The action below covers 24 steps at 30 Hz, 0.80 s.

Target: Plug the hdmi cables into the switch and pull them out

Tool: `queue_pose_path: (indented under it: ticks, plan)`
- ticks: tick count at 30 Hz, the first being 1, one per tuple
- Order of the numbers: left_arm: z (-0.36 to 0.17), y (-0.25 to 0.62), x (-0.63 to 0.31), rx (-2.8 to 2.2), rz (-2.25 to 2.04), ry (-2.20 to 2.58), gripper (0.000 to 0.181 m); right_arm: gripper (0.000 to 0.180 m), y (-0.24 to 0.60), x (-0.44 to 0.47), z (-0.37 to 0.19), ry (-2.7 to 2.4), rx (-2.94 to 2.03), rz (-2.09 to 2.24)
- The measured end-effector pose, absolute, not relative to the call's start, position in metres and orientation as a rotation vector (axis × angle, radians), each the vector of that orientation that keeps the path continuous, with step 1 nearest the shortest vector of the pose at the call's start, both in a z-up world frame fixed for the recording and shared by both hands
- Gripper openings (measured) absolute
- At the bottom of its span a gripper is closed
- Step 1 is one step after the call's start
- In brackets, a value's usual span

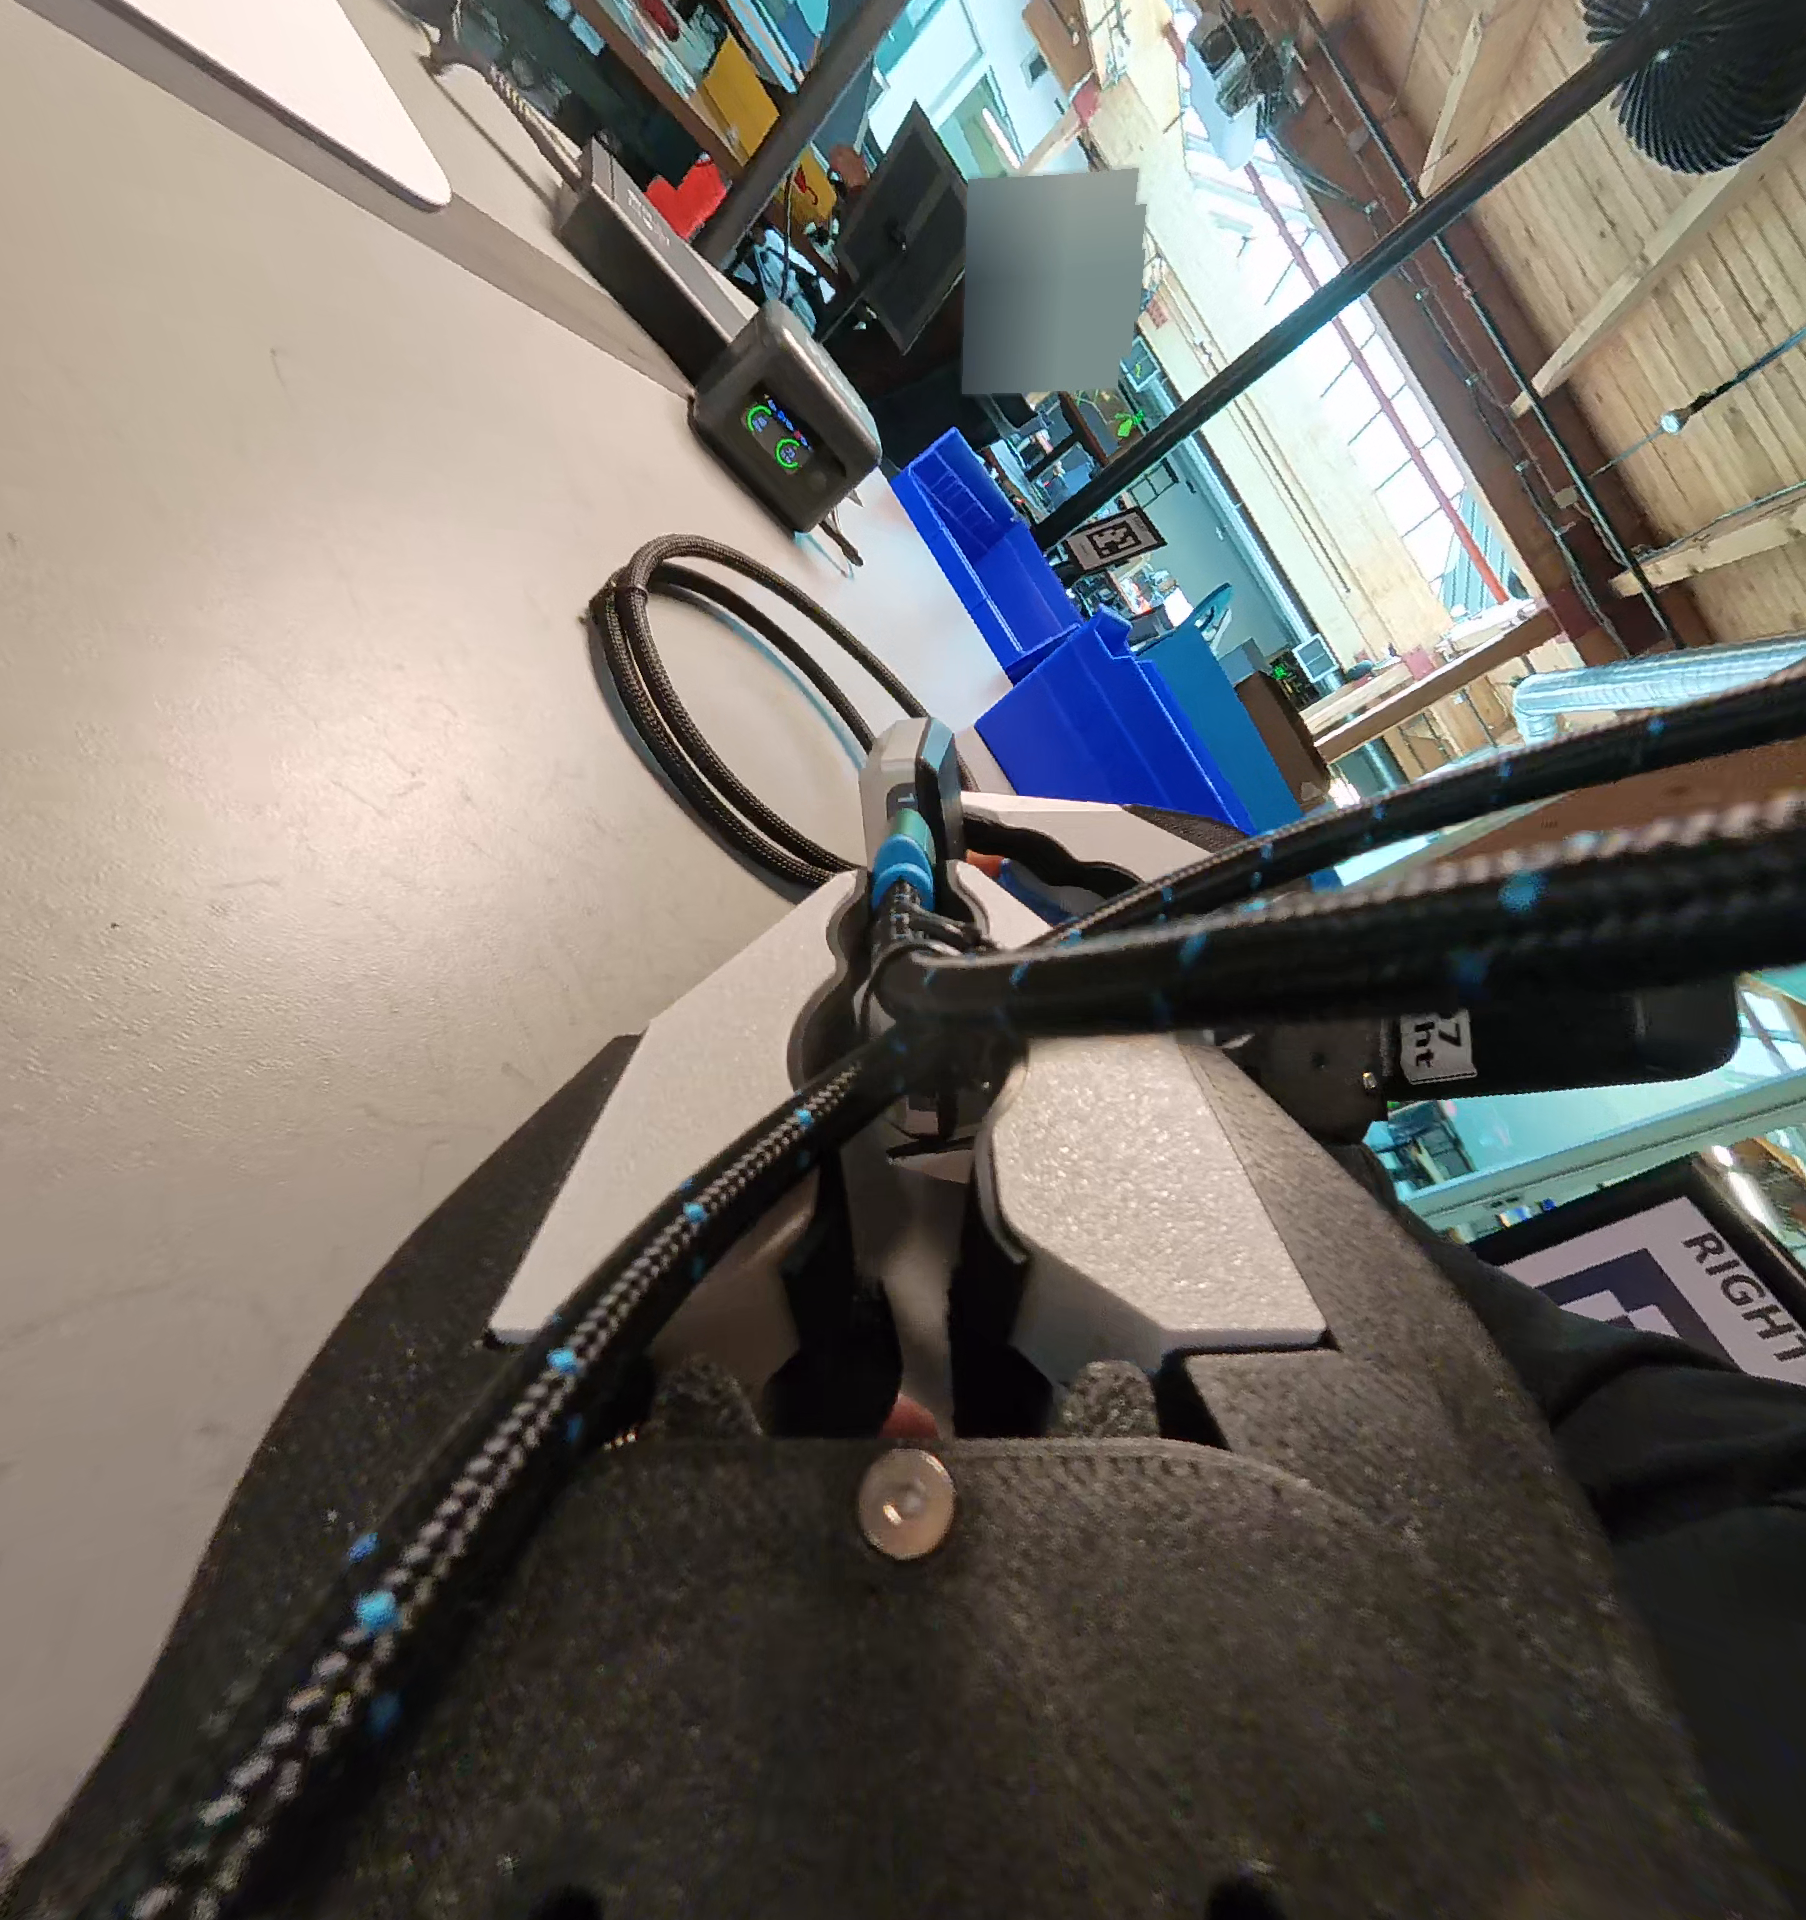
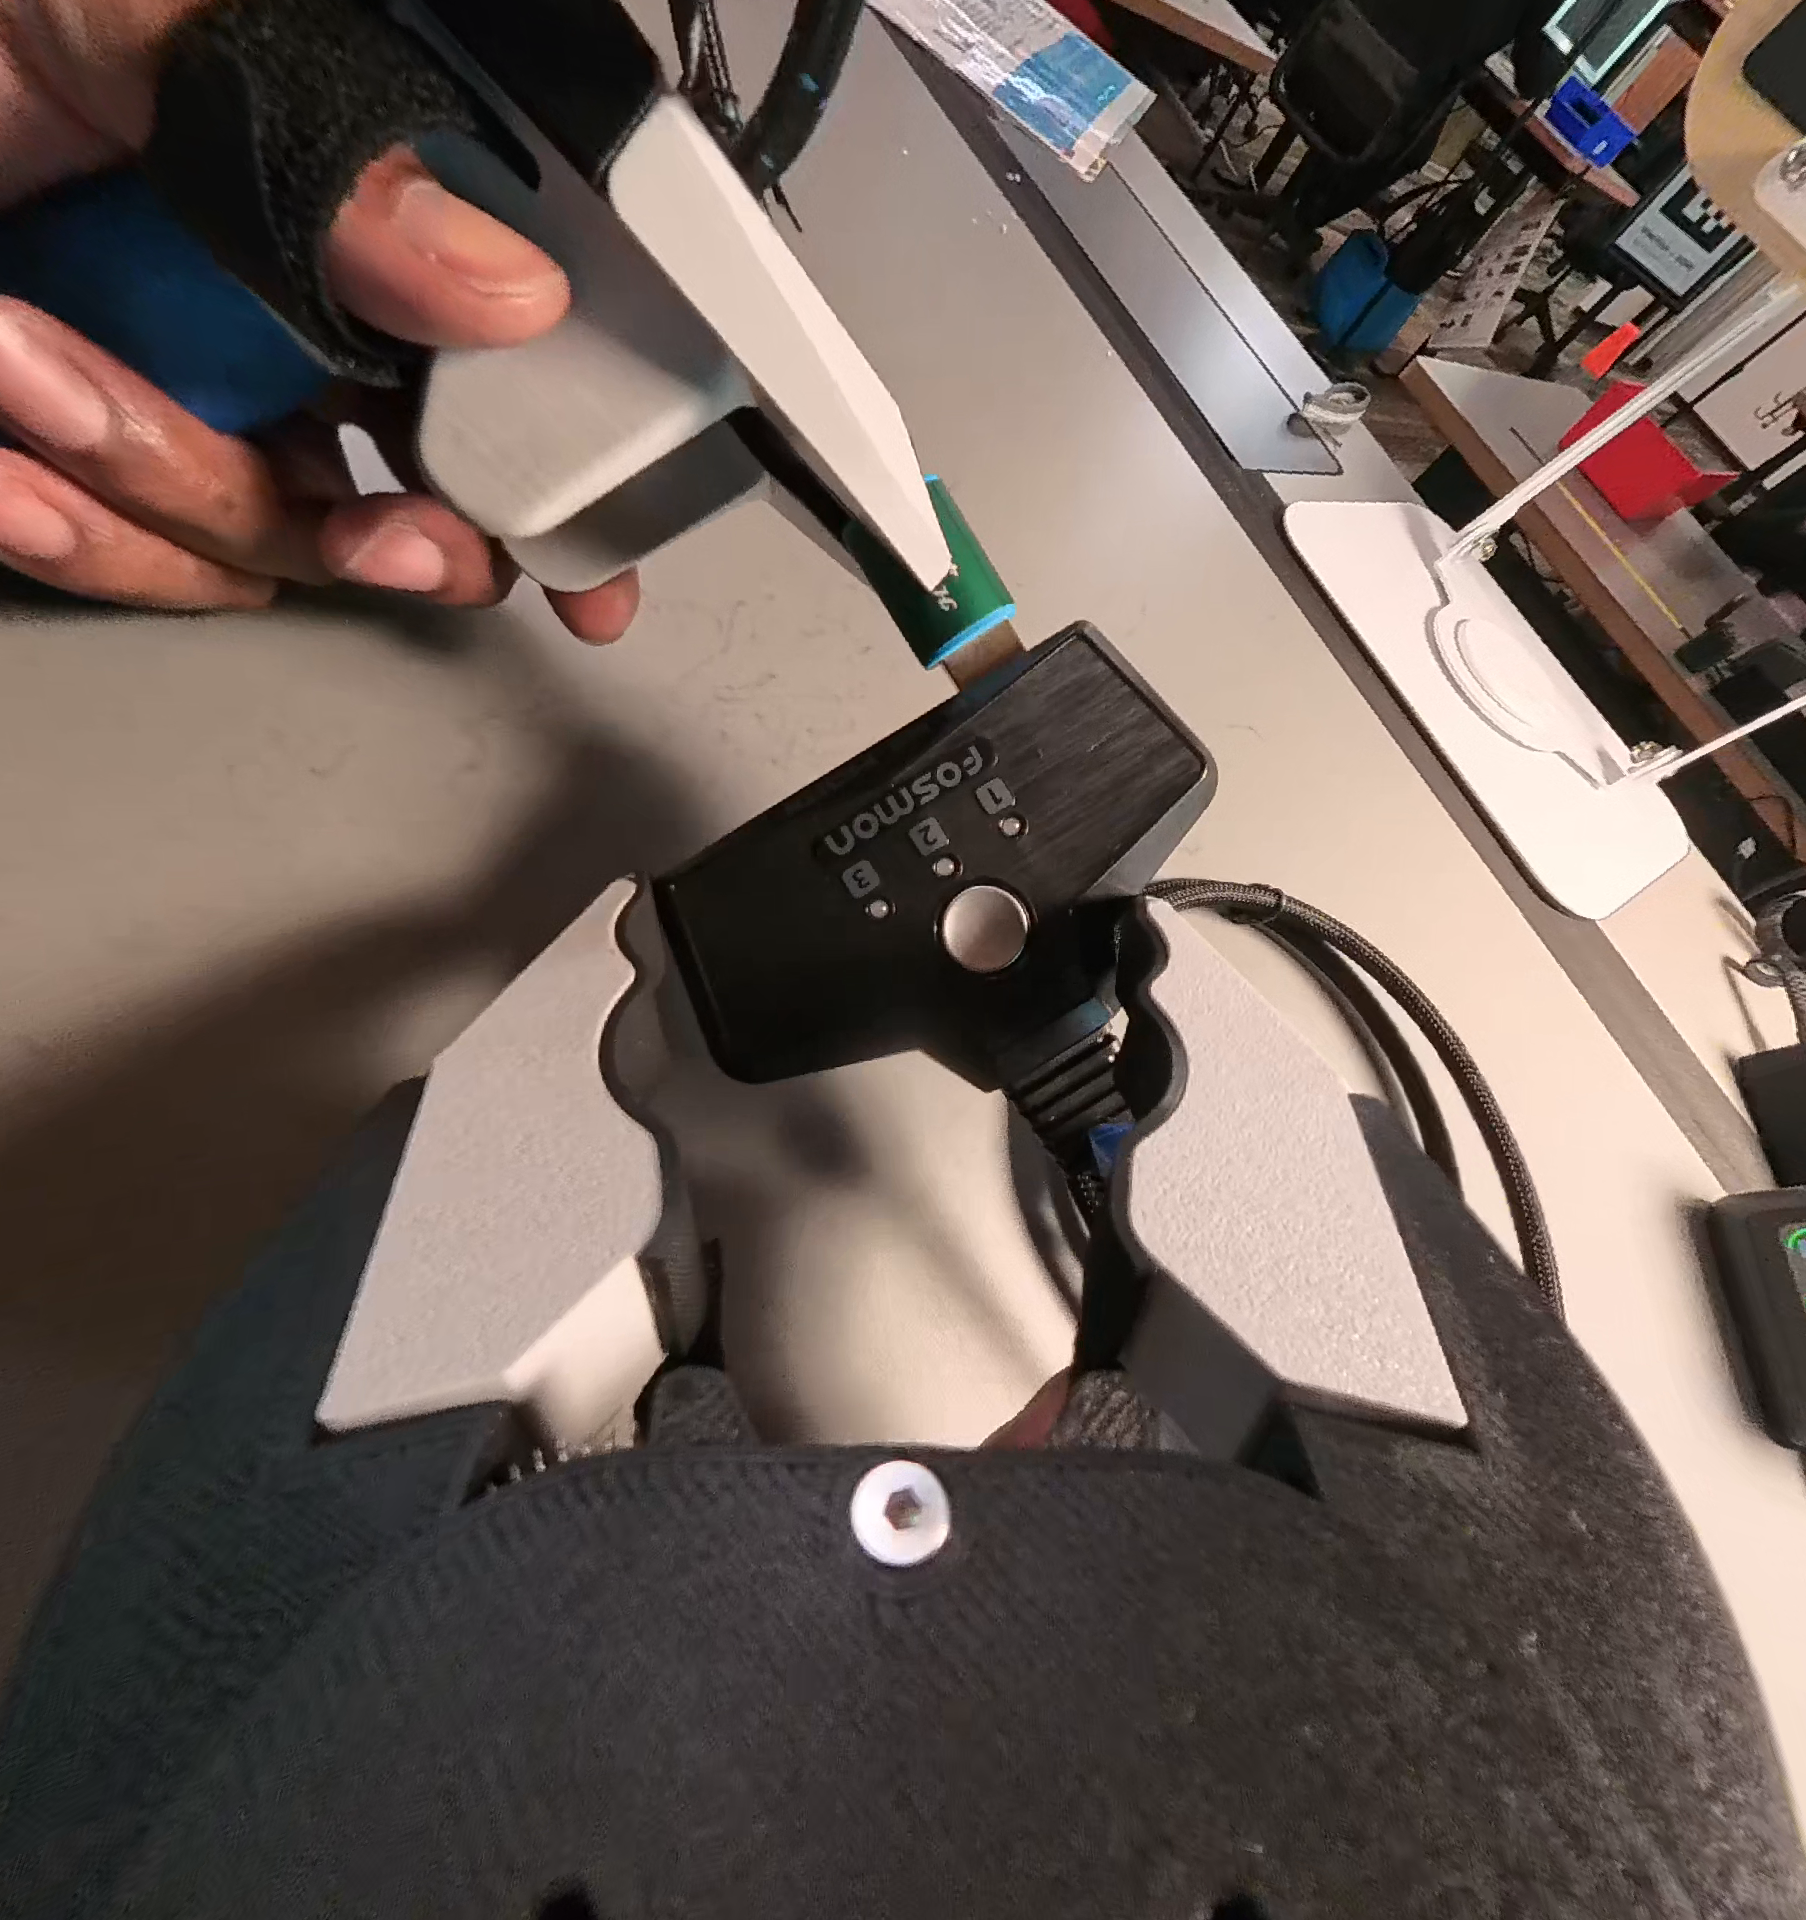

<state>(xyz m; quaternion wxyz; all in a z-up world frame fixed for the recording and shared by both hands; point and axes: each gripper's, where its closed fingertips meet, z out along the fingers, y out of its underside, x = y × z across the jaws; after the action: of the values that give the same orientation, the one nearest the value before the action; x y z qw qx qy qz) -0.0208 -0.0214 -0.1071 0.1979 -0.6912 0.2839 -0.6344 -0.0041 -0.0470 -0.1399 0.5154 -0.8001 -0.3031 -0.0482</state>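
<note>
Right tool, grey wavy-edged fingers, pinches the brushed black switch above the matte grey bench. Left tool clamps a green, blue-banded HDMI plug, metal tip entering the switch; braided cable trails.

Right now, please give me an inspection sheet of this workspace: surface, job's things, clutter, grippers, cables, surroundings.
Surface: pale table, scuffed.
Job's things: black switch; green plug at its far edge, metal tip partly showing.
Clutter: power bank with lit screen; white stand base; blue bins.
Grippers: right gripper shut on switch; left gripper shut on plug, held by a gloved hand.
Cables: braided cable looped on table; speckled cable across left view.
Surroundings: workshop, wooden ceiling, benches.
</note>
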Motion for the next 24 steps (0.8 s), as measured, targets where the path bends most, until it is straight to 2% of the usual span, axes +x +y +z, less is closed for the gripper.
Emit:
queue_pose_path:
  ticks: [8,19,24]
  plan:
    - [-0.091,-0.029,-0.022,-1.861,-1.918,0.846,0.012,0.09,-0.054,-0.007,-0.121,-0.752,-1.832,-0.046]
    - [-0.085,-0.03,-0.023,-1.801,-1.877,0.931,0.012,0.089,-0.057,-0.001,-0.123,-0.901,-1.788,-0.217]
    - [-0.09,-0.028,-0.023,-1.812,-1.854,0.959,0.012,0.107,-0.06,0.018,-0.131,-1.064,-1.796,-0.474]
